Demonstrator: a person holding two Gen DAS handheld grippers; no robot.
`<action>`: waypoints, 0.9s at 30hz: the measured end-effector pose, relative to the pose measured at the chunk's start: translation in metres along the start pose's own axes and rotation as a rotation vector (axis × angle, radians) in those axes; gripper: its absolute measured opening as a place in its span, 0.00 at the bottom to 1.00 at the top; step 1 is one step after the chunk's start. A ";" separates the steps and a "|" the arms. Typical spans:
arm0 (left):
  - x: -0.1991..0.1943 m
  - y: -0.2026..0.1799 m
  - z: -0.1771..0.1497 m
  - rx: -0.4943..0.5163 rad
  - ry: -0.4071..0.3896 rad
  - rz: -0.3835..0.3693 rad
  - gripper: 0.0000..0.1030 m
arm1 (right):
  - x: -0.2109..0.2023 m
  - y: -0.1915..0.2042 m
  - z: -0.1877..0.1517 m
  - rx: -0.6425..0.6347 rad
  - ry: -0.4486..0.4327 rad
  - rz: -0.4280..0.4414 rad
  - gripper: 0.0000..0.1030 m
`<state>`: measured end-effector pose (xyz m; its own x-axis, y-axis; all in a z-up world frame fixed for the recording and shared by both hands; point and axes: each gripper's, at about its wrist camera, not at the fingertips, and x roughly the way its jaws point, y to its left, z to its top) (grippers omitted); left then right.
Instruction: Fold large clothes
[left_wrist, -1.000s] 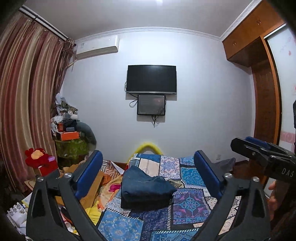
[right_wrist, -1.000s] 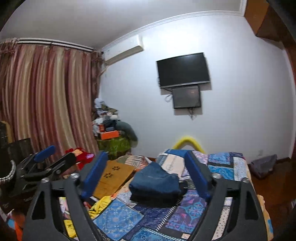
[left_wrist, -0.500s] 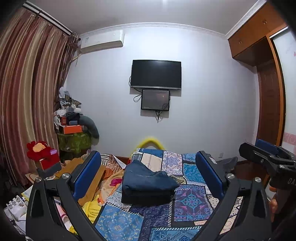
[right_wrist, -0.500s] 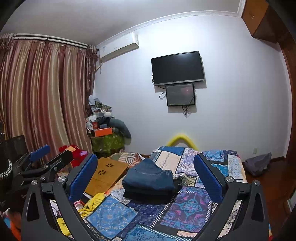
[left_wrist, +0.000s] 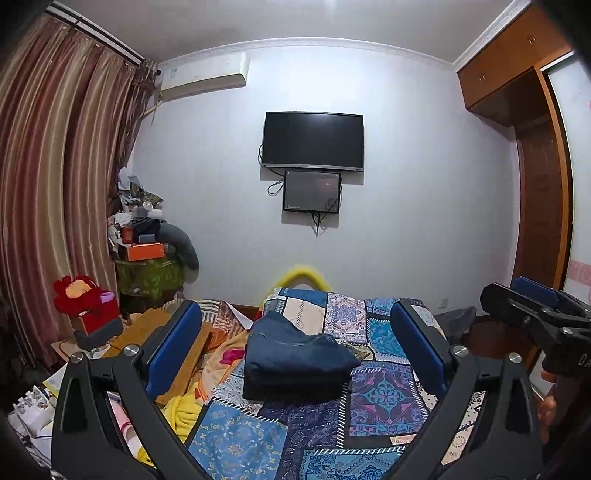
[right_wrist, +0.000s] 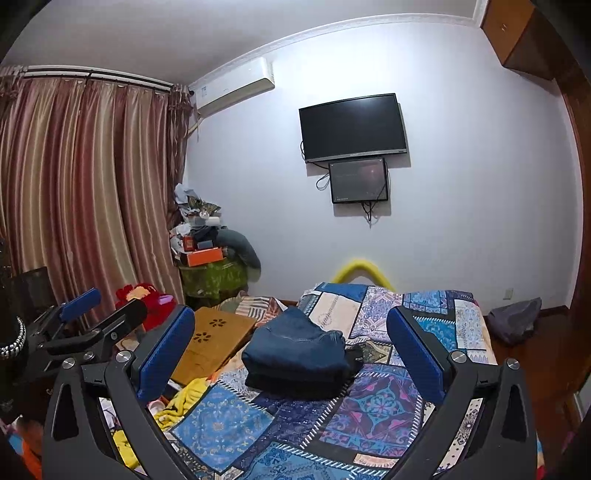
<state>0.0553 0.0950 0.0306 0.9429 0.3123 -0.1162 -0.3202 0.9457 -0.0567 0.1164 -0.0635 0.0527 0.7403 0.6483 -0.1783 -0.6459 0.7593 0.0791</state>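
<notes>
The folded jeans (left_wrist: 295, 360) sit stacked mid-bed on the patchwork quilt (left_wrist: 384, 391), at twelve o'clock from both claws. Left gripper (left_wrist: 295, 354) and right gripper (right_wrist: 291, 354) hang wide apart, empty. A careless nudge could topple the loose top fold.
</notes>
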 end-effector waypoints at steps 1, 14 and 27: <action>0.000 0.000 0.000 0.001 0.001 -0.001 0.99 | -0.001 0.000 0.000 -0.001 -0.001 0.000 1.00; 0.002 0.005 0.001 -0.023 0.015 -0.051 0.99 | -0.003 0.004 0.003 -0.016 0.006 -0.017 1.00; 0.004 0.003 0.001 -0.017 0.026 -0.069 0.99 | -0.005 0.005 0.004 -0.018 0.004 -0.022 1.00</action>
<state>0.0579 0.0990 0.0306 0.9600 0.2440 -0.1370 -0.2565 0.9630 -0.0824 0.1107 -0.0627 0.0582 0.7535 0.6314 -0.1833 -0.6330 0.7720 0.0571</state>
